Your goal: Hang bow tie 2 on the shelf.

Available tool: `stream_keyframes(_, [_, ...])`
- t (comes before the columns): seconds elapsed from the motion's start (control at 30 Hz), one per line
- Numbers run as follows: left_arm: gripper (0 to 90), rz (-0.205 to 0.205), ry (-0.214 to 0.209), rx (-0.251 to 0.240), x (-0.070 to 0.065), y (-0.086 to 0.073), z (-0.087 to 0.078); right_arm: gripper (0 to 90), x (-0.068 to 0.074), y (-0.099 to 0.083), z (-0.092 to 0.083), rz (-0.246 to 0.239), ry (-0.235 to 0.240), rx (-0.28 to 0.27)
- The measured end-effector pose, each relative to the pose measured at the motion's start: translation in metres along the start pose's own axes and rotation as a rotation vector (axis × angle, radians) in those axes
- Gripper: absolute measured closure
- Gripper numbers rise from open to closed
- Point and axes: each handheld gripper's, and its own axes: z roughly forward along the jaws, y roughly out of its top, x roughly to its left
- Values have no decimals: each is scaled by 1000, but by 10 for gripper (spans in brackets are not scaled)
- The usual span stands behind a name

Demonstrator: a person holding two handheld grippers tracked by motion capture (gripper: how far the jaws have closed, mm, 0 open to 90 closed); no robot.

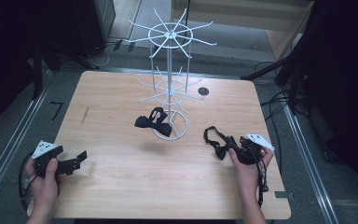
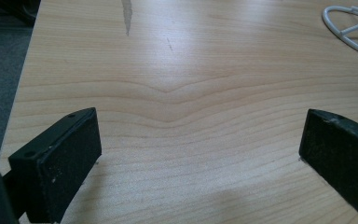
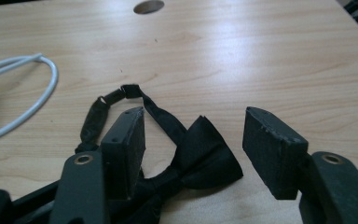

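Looking at the high view first: right gripper [image 1: 240,150] sits lower right of the frame, right on top of a black bow tie [image 1: 216,143] lying flat on the wooden table [image 1: 121,186]. Can't rly judge the jaw gap from up there, the hand covers it. The right gripper view sorts that out tho: jaws stand fairly wide, one either side of the bow tie [image 3: 200,154], pads not pressing on it, so nothing's gripped yet imo. Left-hand jaw in that frame overlaps the strap, right-hand jaw is clear of the fabric w/ bare wood under it.

Bow tie's long axis in the high view runs from upper left to lower right, strap end toward the upper left, bow part down at the gripper. In the right gripper view the strap loops up toward the upper left of the frame, clasp at the top of the loop, and one wing of the bow points up and right, between the jaws.

Left gripper [image 1: 80,157] is lower left in the high view, pointing right across the table. Its own view shows the jaws wide apart, just bare wood btwn them.

High view also has a white wire rack [image 1: 169,88] at center top, w/ a second bow tie [image 1: 153,122] by its ring base. The gripper views just catch bits of that white ring
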Motion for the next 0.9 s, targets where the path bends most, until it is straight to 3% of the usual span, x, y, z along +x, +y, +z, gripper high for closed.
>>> stream_keyframes(0.33, [0,-4,-5,-9,0,-1,-1,395,2,-6,14,45,-8,68])
stream_keyframes(0.5, [0,0,-5,-5,0,-1,-1,413,3,-10,17,30,-39,109])
stream_keyframes(0.67, [0,-1,-7,-6,0,-1,-1,464,1,-11,17,25,-38,124])
stream_keyframes(0.9, [0,-3,-5,-1,0,0,-1,561,3,-13,16,-26,-63,137])
